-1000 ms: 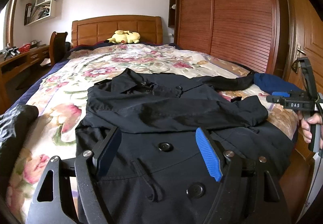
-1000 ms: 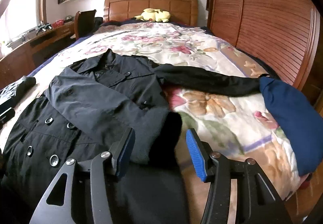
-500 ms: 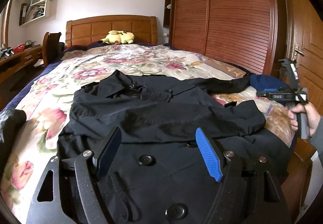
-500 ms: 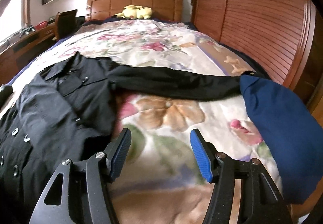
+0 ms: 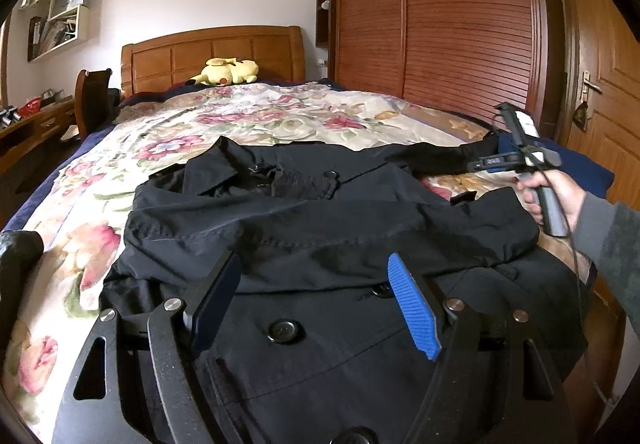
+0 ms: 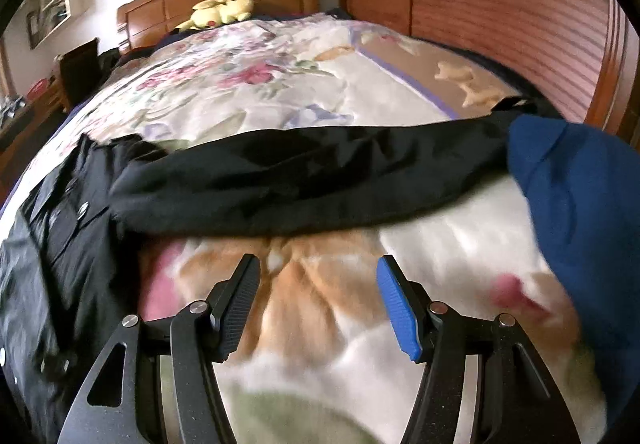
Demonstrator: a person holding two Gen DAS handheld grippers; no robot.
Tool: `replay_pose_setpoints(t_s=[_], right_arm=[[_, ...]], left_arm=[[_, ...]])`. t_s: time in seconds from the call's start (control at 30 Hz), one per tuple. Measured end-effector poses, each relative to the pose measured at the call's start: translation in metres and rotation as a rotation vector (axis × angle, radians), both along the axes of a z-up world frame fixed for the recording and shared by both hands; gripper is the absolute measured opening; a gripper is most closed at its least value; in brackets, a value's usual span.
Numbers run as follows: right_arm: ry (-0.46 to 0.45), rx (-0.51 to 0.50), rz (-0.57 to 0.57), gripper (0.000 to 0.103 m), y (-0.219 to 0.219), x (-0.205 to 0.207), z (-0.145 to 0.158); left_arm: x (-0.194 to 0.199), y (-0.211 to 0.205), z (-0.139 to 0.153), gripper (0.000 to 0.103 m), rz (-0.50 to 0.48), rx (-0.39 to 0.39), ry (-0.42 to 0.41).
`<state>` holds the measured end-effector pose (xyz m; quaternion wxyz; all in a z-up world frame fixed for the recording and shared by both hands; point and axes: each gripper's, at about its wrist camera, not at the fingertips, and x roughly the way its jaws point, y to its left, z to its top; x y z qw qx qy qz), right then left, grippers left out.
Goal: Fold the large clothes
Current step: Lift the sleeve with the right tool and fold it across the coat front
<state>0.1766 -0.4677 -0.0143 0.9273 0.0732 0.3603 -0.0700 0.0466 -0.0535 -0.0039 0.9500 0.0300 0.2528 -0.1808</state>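
Observation:
A black buttoned coat (image 5: 320, 236) lies front up on the floral bedspread (image 5: 256, 116), one sleeve folded across its chest. Its other sleeve (image 6: 304, 180) stretches out to the right over the bed; in the left wrist view this sleeve (image 5: 436, 154) runs toward the right gripper. My left gripper (image 5: 316, 304) is open and empty, just above the coat's lower front. My right gripper (image 6: 318, 300) is open and empty, over the bedspread just short of the outstretched sleeve; it also shows, hand-held, in the left wrist view (image 5: 516, 152).
A dark blue cloth (image 6: 576, 204) lies at the bed's right edge on the sleeve's end. A yellow plush toy (image 5: 228, 71) sits by the wooden headboard (image 5: 212, 52). A wooden wardrobe (image 5: 440, 24) stands to the right, a desk and chair (image 5: 94, 100) to the left.
My right gripper has moved right and forward, off the coat's body toward the outstretched sleeve. My left gripper has shifted slightly over the coat's lower front. Both stayed open.

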Motion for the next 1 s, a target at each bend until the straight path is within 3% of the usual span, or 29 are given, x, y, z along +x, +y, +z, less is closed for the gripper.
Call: replay_pose_setpoints(t_s=[0.47,0.57,0.63,0.73,1.0], right_arm=[[0.07,0.077,-0.105,0.062,-0.03,0.058,-0.02],[0.078,0.051,-0.107,0.039,-0.026,0.064,-0.019],[0.081,0.017,-0.092,0.011,-0.019,0.067,-0.016],[0.062,-0.048,-0.054,0.005,-0.005,0.064,-0.006],[-0.079,-0.085,0.067,0.003,0.035,0.031,0.05]], left_arm=[[0.004,-0.007,-0.008,0.077,-0.005,0.019,0.021],[0.003,-0.006,-0.009,0.077,0.0,0.021,0.021],[0.002,-0.006,-0.009,0.077,0.004,0.021,0.02],[0.002,-0.003,-0.009,0.077,0.011,0.019,0.02],[0.004,0.004,-0.01,0.077,0.025,-0.001,0.028]])
